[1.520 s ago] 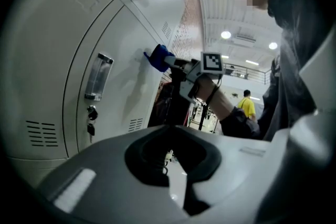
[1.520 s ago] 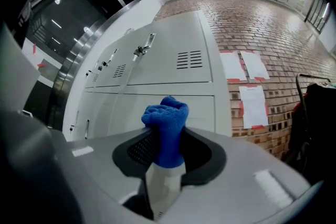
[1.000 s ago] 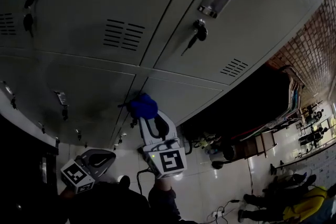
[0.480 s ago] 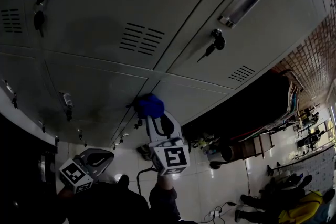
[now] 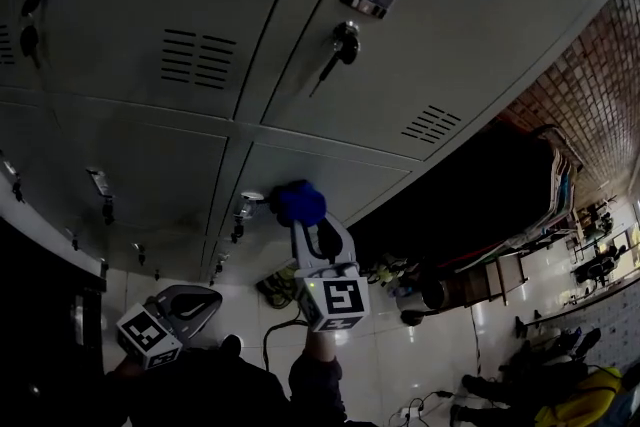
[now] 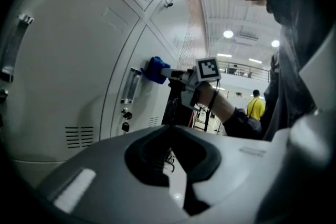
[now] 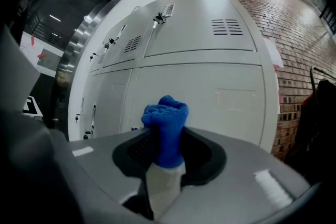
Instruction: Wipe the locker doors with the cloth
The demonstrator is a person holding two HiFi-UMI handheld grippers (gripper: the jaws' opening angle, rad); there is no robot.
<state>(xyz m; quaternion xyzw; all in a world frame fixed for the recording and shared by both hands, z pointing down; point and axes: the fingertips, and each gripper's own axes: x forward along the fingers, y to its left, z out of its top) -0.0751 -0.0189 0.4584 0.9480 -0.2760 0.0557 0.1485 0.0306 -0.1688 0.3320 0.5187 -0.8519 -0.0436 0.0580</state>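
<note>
R gripper (image 7: 166,150) fingers pinch blue cloth (image 7: 167,124), bunch sticking out past tips. Only L gripper view shows cloth against locker door (image 6: 79,60). L gripper (image 6: 169,132) fingers together, empty. Head view dim, contact unclear.

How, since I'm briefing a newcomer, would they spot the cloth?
Look at the wall of grey lockers. Near a lower door, the right gripper clamps a bunched cloth. It is the only bright blue thing among the grey metal.
</note>
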